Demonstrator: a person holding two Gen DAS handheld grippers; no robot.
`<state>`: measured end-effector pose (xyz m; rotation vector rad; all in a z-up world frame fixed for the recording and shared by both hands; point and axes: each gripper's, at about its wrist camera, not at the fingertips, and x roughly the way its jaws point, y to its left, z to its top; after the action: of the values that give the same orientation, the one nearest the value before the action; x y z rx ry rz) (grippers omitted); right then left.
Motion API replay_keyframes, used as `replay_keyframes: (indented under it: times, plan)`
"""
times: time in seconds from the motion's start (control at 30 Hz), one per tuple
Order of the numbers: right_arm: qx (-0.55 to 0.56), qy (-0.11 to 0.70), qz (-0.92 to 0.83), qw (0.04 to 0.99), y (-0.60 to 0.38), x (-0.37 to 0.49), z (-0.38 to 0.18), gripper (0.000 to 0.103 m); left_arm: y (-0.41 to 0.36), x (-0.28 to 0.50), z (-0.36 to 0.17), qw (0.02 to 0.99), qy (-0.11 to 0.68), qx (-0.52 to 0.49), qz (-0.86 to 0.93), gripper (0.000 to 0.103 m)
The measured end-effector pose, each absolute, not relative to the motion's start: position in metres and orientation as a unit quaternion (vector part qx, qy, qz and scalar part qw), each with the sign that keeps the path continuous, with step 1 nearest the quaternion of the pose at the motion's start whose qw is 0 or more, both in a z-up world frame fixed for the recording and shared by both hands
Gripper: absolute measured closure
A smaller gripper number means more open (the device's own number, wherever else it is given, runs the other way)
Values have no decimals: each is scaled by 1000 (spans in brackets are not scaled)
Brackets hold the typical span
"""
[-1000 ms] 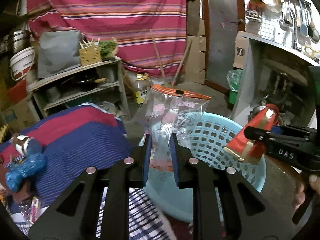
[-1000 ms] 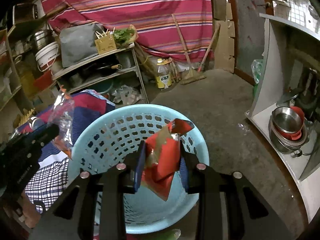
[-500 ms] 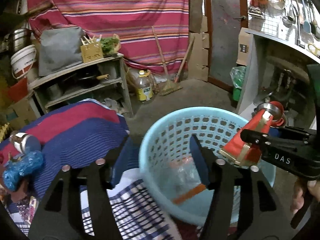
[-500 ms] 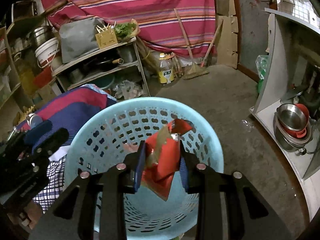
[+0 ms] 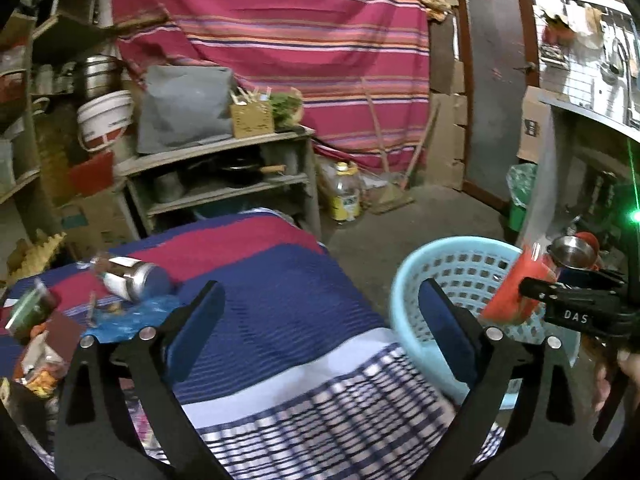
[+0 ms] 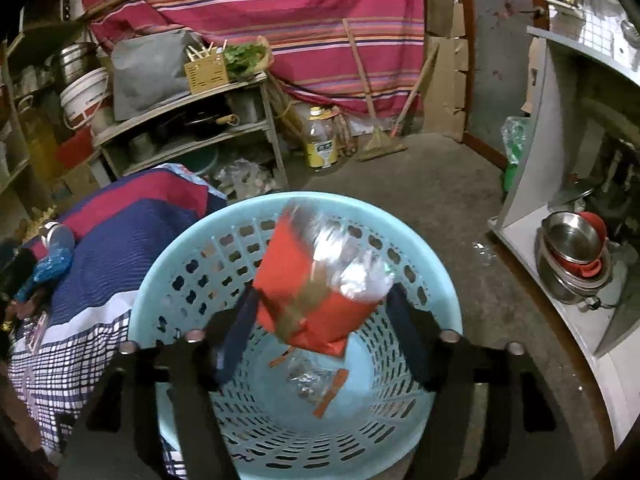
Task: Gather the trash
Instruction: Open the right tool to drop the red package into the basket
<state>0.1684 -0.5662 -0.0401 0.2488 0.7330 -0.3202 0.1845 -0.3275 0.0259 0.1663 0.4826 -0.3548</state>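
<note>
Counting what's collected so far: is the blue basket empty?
No. A clear bag lies on the basket bottom, under a red wrapper.

Lighting is dim and indoor. Both fisheye views bend straight lines and darken at the corners. A green lens flare glares at the right edge. The falling red foil wrapper is motion-blurred.

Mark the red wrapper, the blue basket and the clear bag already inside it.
red wrapper [image 6: 288, 280]: right wrist view, its red face.
blue basket [image 6: 436, 280]: right wrist view, far rim.
clear bag [image 6: 310, 380]: right wrist view, crumpled middle.
</note>
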Motion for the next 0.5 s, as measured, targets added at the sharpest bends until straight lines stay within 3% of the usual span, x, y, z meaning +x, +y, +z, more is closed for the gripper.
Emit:
replay_keyframes:
  times: [0.13, 0.5]
  plan:
    - [118, 343, -183, 914, -565, 162, -33, 17, -307, 182, 34, 958, 228, 83, -151, 6]
    - [77, 294, -157, 939, -489, 152, -6, 13, -226, 170, 52, 970, 220, 68, -84, 6]
